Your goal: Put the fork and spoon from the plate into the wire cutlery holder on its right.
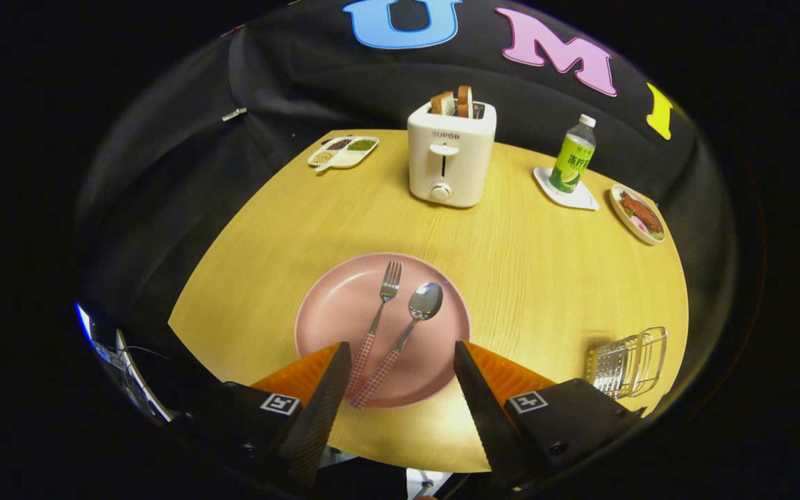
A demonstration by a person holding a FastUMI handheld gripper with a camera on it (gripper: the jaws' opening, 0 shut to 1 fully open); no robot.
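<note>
Gripper view: gripper (pixel 400 357) spread wide, empty, above pink plate (pixel 330 312) where fork (pixel 378 316) and spoon (pixel 410 326) lie side by side; wire holder (pixel 628 362) sits to the right.

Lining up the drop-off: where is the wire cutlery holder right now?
In the gripper view, the wire cutlery holder sits on the table's near right corner, right of the pink plate and just beyond the open gripper.
</note>
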